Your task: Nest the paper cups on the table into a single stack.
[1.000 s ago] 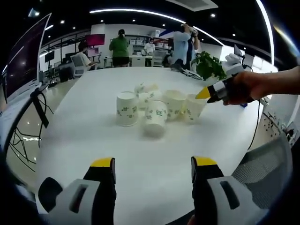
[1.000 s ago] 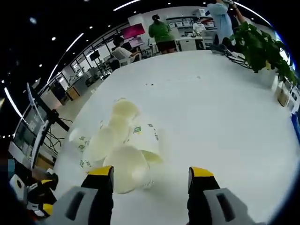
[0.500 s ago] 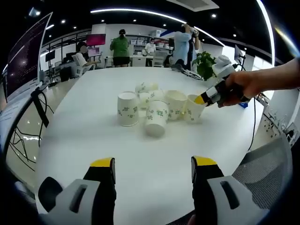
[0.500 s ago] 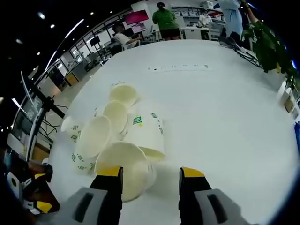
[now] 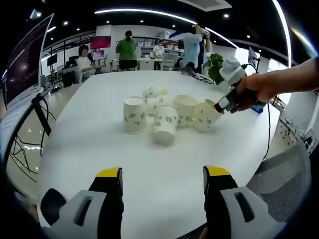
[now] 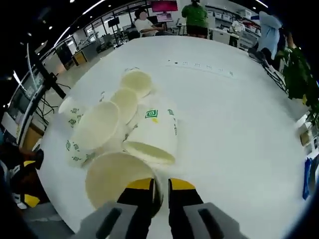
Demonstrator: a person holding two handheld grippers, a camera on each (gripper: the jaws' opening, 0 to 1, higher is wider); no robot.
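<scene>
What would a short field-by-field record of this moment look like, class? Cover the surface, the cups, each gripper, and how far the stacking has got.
surface: white table
cups: cluster of paper cups, some upright, some upside down, all separate
right gripper: jaws pinched on the rim of the nearest cup, which tilts
left gripper: open, hangs short of the cluster, holds nothing
stack progress: none nested yet

White paper cups (image 5: 164, 115) with green print are clustered on the white table (image 5: 149, 169), some upright, one inverted, one tilted cup (image 6: 117, 174) pinched at its rim.
</scene>
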